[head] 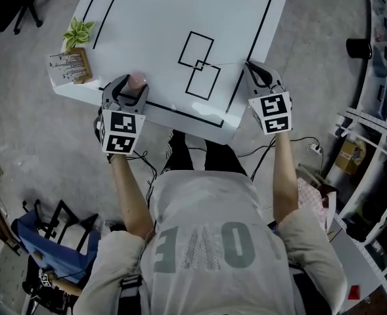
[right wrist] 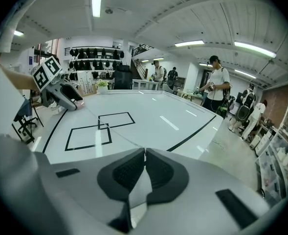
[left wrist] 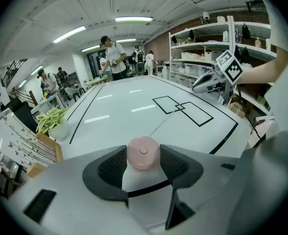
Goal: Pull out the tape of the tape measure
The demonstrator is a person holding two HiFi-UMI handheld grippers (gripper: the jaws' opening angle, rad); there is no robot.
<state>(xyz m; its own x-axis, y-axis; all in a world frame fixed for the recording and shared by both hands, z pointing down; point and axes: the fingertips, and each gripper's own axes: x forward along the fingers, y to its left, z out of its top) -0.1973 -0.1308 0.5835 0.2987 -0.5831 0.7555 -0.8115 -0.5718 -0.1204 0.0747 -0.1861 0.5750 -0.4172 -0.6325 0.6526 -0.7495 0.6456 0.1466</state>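
Observation:
A small round pink tape measure (left wrist: 143, 152) sits between the black pads of my left gripper (left wrist: 143, 156), which is shut on it from both sides. In the head view the left gripper (head: 131, 87) holds the pink tape measure (head: 136, 79) just over the near edge of the white table (head: 160, 18). No tape shows outside the case. My right gripper (right wrist: 144, 154) is shut with its pads together and nothing between them. It hovers over the table's near right corner (head: 257, 73), well apart from the left gripper.
Two overlapping black-taped squares (head: 200, 64) and long black lines mark the tabletop. A potted plant (head: 79, 31) and a wooden box of cards (head: 69, 66) stand at the table's left corner. Shelves (head: 377, 143) line the right side, and several people stand beyond the table's far end.

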